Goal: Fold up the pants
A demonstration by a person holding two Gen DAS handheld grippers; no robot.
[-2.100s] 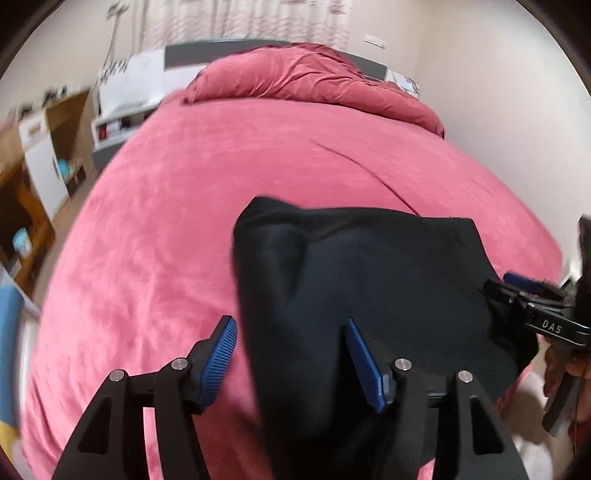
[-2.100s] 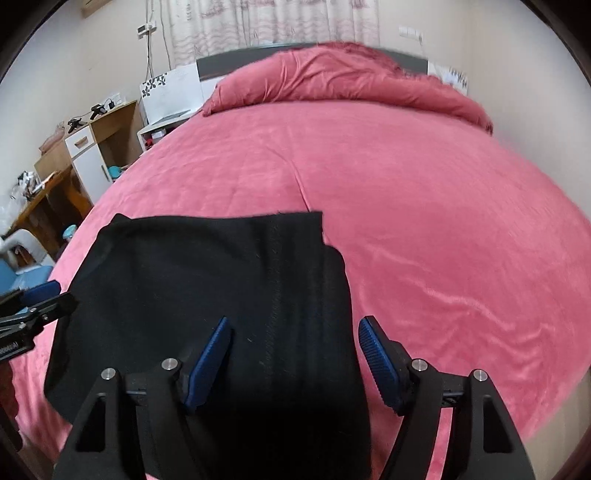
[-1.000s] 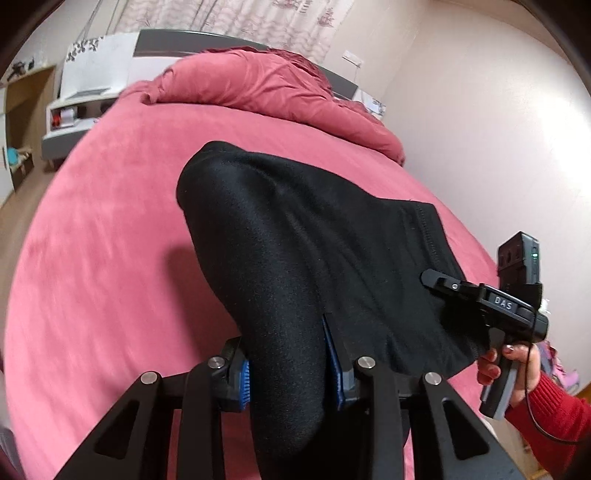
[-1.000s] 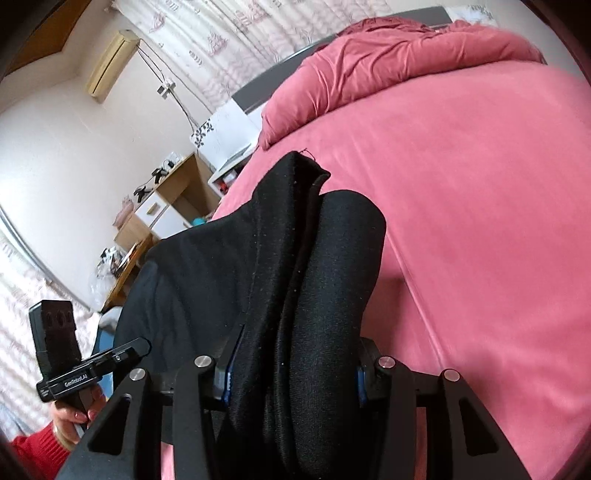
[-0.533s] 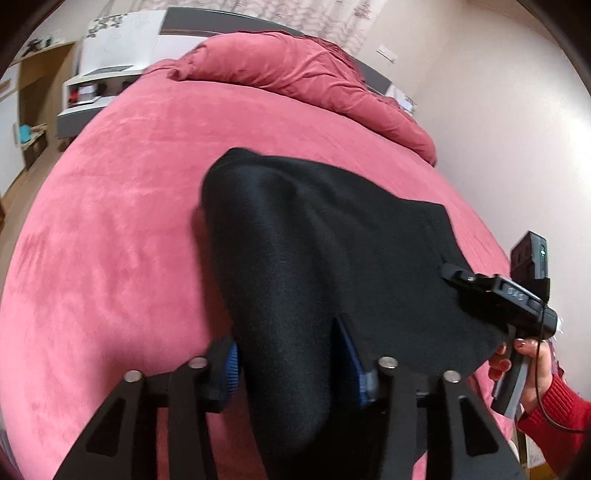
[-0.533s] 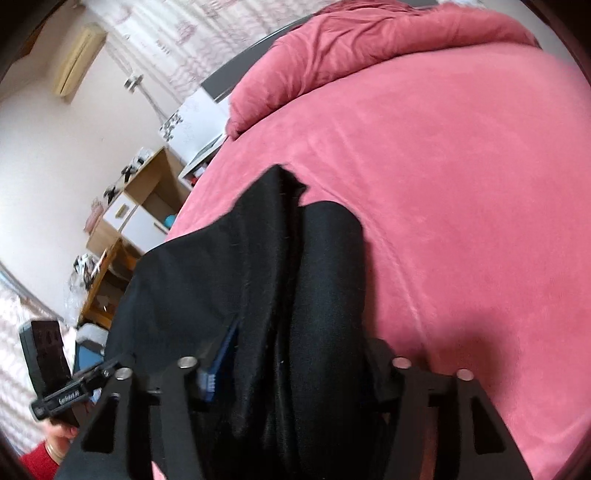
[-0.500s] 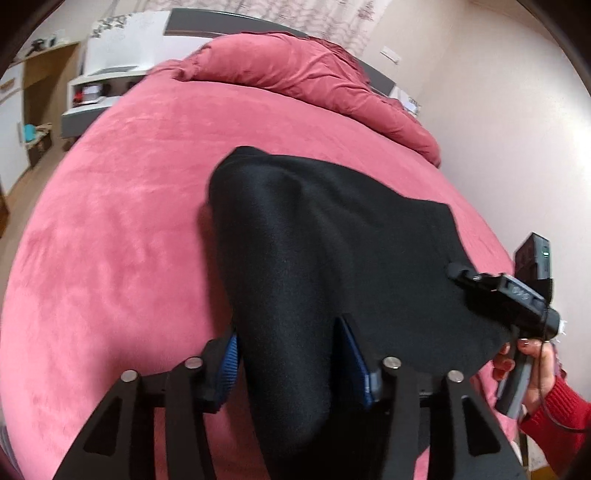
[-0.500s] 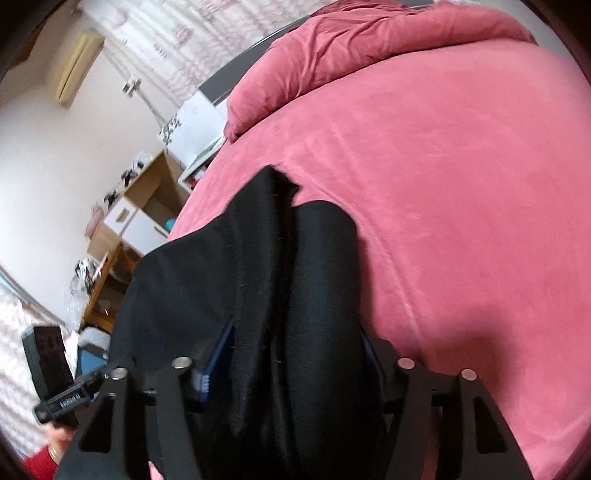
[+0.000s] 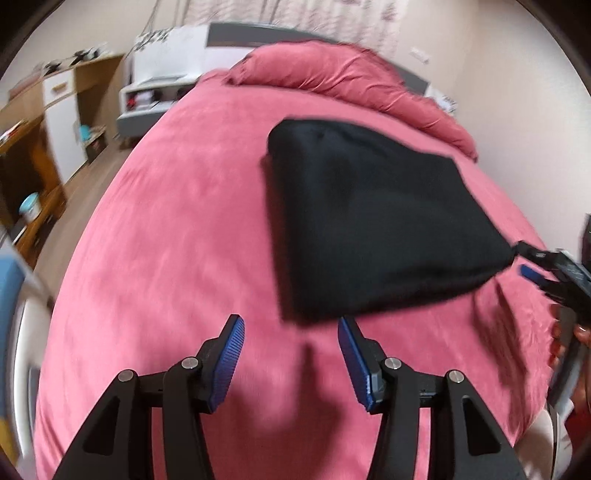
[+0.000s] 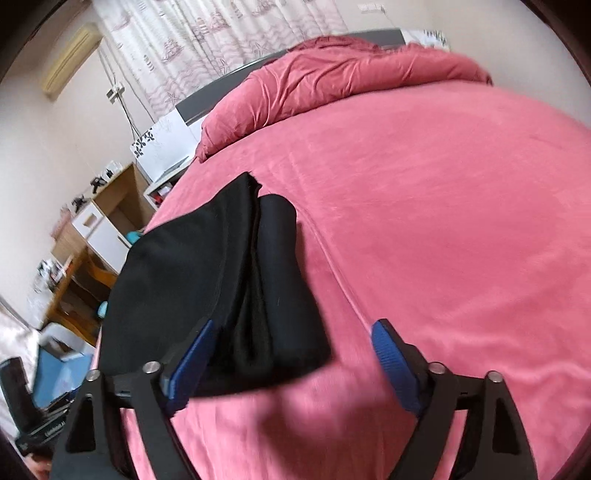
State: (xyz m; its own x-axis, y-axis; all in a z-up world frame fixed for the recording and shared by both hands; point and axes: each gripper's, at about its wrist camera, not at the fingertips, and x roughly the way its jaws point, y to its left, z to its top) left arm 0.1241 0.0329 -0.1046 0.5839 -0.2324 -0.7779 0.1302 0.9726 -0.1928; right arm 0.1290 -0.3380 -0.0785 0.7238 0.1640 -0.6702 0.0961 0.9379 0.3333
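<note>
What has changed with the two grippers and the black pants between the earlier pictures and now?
Both grippers let go. The left gripper and right gripper, shut on the pants half a second ago, now stand open and have drawn back. The pants now lie folded on the bed. The bedding and the furniture stayed as they were.

A wide bed with a pink velvety cover (image 9: 177, 229) fills the room. A crumpled pink duvet (image 10: 332, 81) lies by the grey headboard (image 9: 258, 31). Wooden shelves (image 9: 40, 122) stand left; patterned curtains (image 10: 221, 40) hang behind.
</note>
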